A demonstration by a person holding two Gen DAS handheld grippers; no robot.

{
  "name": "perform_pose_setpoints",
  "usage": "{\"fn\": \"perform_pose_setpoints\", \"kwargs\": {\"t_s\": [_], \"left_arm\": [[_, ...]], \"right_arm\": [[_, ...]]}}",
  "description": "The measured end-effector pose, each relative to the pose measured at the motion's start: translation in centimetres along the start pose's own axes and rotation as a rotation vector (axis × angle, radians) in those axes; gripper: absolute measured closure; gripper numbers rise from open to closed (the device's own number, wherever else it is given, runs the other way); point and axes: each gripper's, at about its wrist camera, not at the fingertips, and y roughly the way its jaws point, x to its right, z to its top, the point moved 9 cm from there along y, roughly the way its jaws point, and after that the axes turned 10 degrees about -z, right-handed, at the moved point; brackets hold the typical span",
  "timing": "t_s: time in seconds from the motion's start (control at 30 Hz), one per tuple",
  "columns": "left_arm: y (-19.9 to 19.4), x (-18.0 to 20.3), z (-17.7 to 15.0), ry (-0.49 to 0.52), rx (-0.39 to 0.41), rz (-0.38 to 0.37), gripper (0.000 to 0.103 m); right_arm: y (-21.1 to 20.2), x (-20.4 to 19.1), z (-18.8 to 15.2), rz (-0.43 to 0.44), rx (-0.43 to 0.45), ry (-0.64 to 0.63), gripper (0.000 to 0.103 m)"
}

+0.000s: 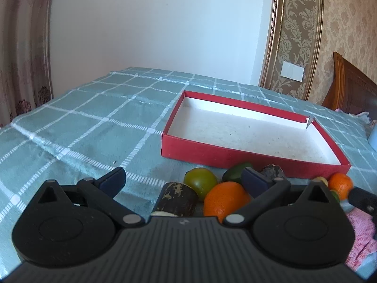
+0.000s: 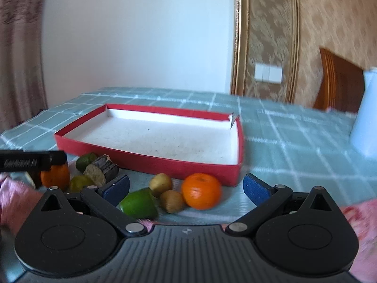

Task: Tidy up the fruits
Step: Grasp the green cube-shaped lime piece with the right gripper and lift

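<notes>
A shallow red box [image 1: 247,156] with a white, empty inside lies on the teal checked cloth; it also shows in the right wrist view [image 2: 150,162]. Fruits lie in a row before its near wall. In the left wrist view my left gripper [image 1: 183,179] is open over an orange [image 1: 223,199], a green round fruit [image 1: 200,182] and a dark cut piece [image 1: 179,199]. In the right wrist view my right gripper [image 2: 186,186] is open over an orange [image 2: 202,191], two small brown fruits [image 2: 161,184] and a green cut piece [image 2: 140,204].
A pale blue jug [image 2: 366,120] stands at the right on the cloth [image 1: 94,122]. Pink fabric [image 1: 362,233] lies at the near right edge. A wooden headboard [image 1: 351,87] and the wall stand behind. The other gripper's body [image 2: 30,161] shows at left.
</notes>
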Motion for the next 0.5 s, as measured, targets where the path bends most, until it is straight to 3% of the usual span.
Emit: {"fn": "perform_pose_setpoints", "kwargs": {"t_s": [0.3,0.33,0.43,0.5], "left_arm": [[0.0,0.0,-0.1,-0.005,-0.001,-0.003,0.0],[0.1,0.0,-0.1,-0.006,-0.001,-0.003,0.0],[0.1,0.0,-0.1,-0.008,-0.001,-0.004,0.0],[0.1,0.1,-0.1,-0.008,-0.001,-0.004,0.0]], "right_arm": [[-2.2,0.3,0.0,0.097,0.031,-0.062,0.004],[-2.4,-0.2,0.0,0.106,0.033,-0.077,0.012],[-2.3,-2.0,0.0,0.143,0.03,-0.12,0.054],[-2.2,-3.0,-0.1,0.165,0.025,-0.141,0.055]]}}
